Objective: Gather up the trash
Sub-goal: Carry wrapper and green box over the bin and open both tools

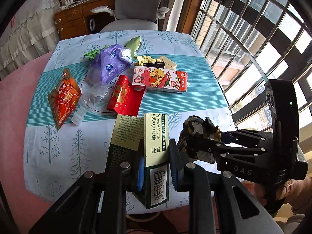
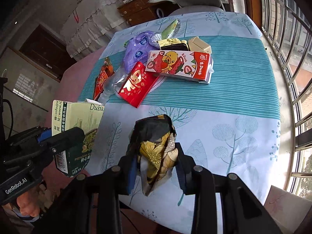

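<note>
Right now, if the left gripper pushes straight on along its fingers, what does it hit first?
Likely the red foil packet with gold print on the striped tablecloth. The left gripper is shut on a green pistachio-chocolate carton, so the carton's far end would arrive first. Depth is unclear.

Printed cotton-like tablecloth [image 1: 64,146], matt cardboard box [image 1: 156,136], crumpled glossy foil wrapper [image 2: 156,146], clear plastic bottle [image 1: 87,103], glossy red packet [image 1: 124,97]

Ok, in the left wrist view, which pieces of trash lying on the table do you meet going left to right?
Orange snack packet → clear plastic bottle → red packet → strawberry duck carton.
</note>
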`<state>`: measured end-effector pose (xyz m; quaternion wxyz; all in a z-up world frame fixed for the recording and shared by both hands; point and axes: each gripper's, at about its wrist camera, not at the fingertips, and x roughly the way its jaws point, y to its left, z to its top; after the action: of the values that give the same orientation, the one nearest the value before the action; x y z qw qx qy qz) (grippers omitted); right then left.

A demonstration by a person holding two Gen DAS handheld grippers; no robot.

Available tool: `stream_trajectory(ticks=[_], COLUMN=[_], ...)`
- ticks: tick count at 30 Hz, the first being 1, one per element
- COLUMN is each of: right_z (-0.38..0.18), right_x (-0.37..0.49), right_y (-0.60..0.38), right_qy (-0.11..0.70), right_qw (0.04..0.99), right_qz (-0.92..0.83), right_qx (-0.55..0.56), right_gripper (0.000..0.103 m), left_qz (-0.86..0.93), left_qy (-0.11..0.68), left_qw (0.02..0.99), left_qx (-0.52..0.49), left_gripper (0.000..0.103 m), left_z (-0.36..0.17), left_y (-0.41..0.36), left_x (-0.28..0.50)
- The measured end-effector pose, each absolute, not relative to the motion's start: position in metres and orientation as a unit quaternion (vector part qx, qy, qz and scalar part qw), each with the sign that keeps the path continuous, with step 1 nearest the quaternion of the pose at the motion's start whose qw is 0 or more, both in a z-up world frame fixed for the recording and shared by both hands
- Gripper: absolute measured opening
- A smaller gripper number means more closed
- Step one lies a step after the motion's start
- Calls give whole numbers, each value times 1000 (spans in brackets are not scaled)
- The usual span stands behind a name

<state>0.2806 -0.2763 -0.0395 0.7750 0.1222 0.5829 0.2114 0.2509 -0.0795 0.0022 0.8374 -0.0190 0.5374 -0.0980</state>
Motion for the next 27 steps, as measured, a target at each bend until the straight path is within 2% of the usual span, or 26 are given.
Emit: stream_trajectory(ticks=[9,16,21,27], right_z=[-14,-14,-33,-86], right_x=[210,143,94,52], right_y=[-210,-168,-148,-135], right_qy=[568,562,571,620], right_qw=[788,800,799,766], right_qz=[207,168,133,91], right_qx=[115,124,133,143], right_gripper=[34,34,34,34], left_qz=[-137,-173,-197,-198], left_qy=[506,508,518,561], left_qw=[852,844,833,803], left_qx=[-1,7,8,-19], left_gripper=[19,19,20,20], left_z=[22,9,-15,-69], left_y=[-16,25,42,46], left_x=[165,97,59,33])
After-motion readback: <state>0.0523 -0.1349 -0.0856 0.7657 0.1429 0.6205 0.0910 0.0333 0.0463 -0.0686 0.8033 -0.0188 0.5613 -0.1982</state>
